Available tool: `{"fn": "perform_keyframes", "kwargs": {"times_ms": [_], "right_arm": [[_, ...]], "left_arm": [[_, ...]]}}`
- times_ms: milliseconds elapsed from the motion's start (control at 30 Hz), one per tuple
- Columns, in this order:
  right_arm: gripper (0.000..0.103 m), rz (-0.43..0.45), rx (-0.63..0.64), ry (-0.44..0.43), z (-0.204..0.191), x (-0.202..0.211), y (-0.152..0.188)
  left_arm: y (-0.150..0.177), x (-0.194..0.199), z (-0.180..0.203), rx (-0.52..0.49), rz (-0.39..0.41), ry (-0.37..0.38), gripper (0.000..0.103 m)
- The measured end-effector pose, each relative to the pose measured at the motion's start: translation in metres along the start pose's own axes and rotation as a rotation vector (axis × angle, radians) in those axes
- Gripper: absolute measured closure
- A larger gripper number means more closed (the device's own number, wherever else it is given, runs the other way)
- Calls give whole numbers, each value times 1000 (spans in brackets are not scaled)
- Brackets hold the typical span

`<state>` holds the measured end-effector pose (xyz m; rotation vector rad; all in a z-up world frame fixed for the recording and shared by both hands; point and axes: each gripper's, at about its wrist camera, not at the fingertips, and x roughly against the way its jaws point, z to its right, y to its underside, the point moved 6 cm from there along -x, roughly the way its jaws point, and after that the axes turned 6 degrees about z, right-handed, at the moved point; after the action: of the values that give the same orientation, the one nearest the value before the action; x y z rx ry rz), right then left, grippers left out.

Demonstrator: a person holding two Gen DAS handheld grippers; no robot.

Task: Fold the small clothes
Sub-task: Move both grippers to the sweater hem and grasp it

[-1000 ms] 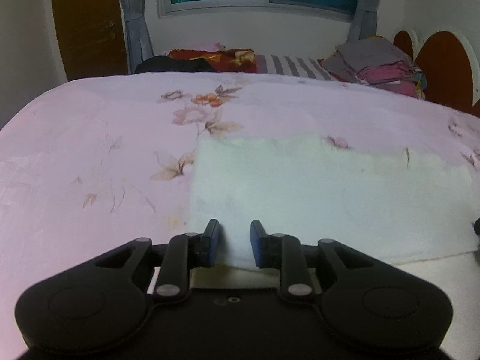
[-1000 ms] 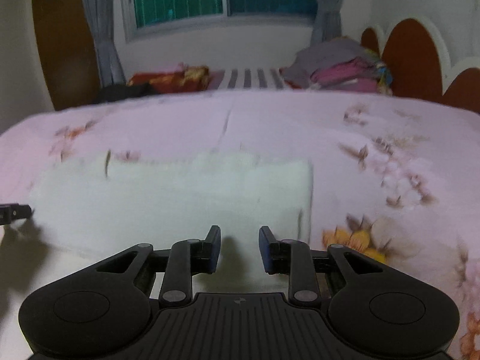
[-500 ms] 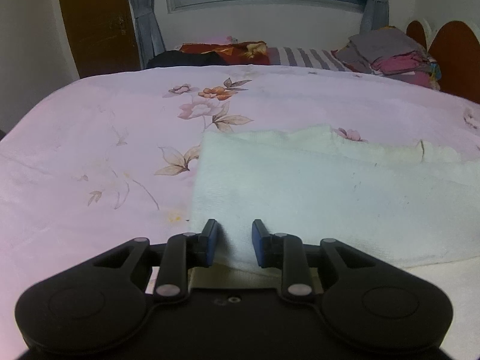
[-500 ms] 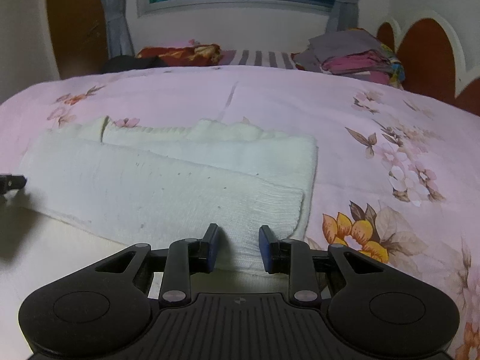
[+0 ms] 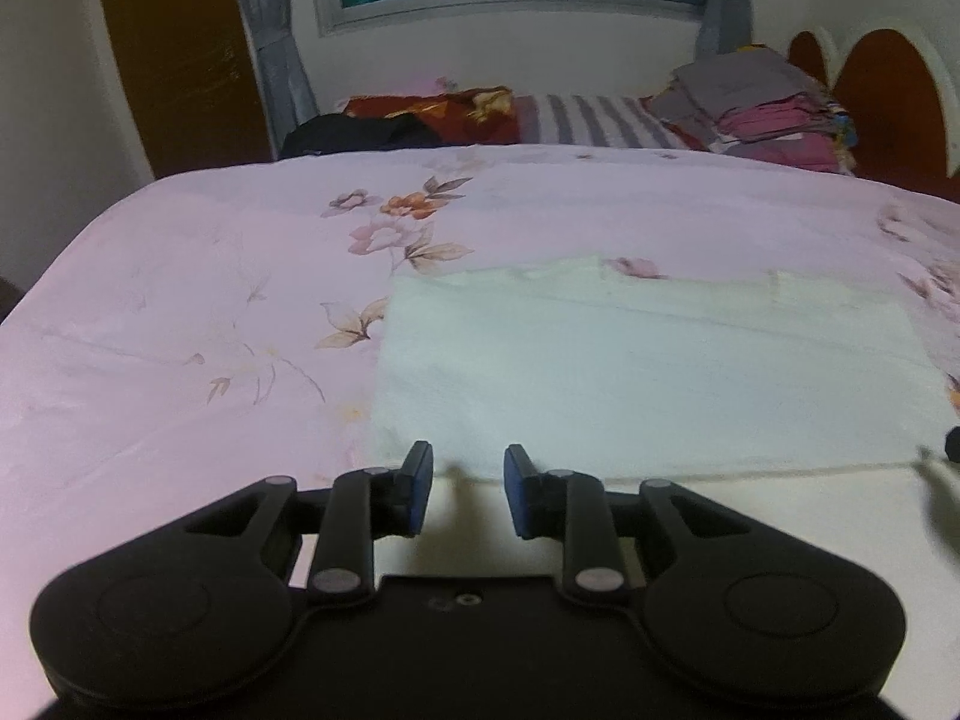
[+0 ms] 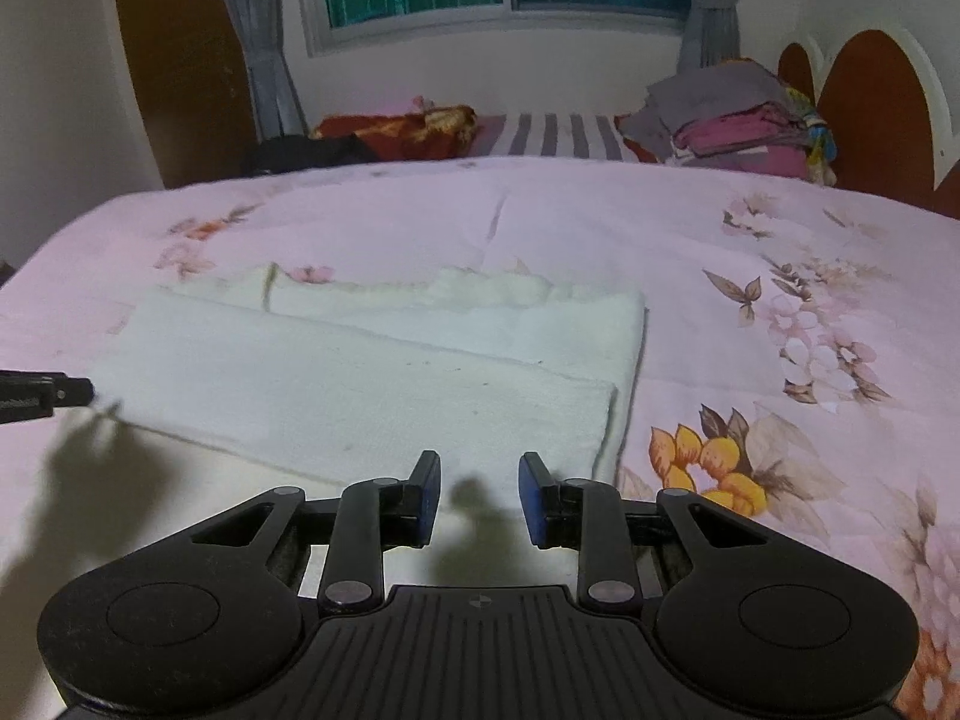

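Note:
A white knitted garment (image 5: 648, 372) lies folded lengthwise on the pink floral bedsheet (image 5: 180, 312); a folded-over layer rests on a wider lower layer. It also shows in the right wrist view (image 6: 372, 384). My left gripper (image 5: 468, 483) is open and empty, just before the garment's near left corner. My right gripper (image 6: 480, 492) is open and empty, just before the near right corner. The left gripper's tip shows at the left edge of the right wrist view (image 6: 42, 393).
A stack of folded clothes (image 5: 762, 108) sits at the far right by the headboard (image 5: 888, 96). A red patterned cloth (image 5: 444, 111) and a dark garment (image 5: 360, 132) lie at the far edge, under the window. The sheet stretches wide to the left.
Both grippers have let go of the garment's edge after laying it forward, and have backed off slightly. The folded layer now lies flat.

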<state>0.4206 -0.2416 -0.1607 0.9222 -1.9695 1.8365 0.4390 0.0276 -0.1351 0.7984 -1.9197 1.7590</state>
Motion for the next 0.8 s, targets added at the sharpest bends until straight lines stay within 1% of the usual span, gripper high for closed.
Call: {"fn": "perform_keyframes", "kwargs": {"times_ms": [133,200,300,433,467,500,533,567,667,800], "right_arm": [[74,29,-14,-9,-11,34,7],[74,42,-14,-5,-17,54,14],[74,51,-16,4,-25,83,28],[73,55,-12,12,-41,122,52],[72,53,-10,14,-46,129,58],[62,53,-10,19,-49,139,65],[43,53,-12,25,-53,147,71],[38,54,-10,29,-57,156,78],[38,63,12,45,-69,182,98],[38,33,2,52,-75,203,124]], "left_arm": [[10,28,3,-13,20,46,72],[19,42,2,-9,24,66,68],[38,64,-4,1,15,97,60],[65,92,-13,-14,13,128,56],[73,100,-16,-15,11,136,54],[80,106,-19,-14,8,142,50],[88,114,-23,-9,9,149,48],[93,121,-27,-5,11,153,46],[112,140,-35,-9,7,161,46],[137,159,-48,-14,-9,161,46]]}}
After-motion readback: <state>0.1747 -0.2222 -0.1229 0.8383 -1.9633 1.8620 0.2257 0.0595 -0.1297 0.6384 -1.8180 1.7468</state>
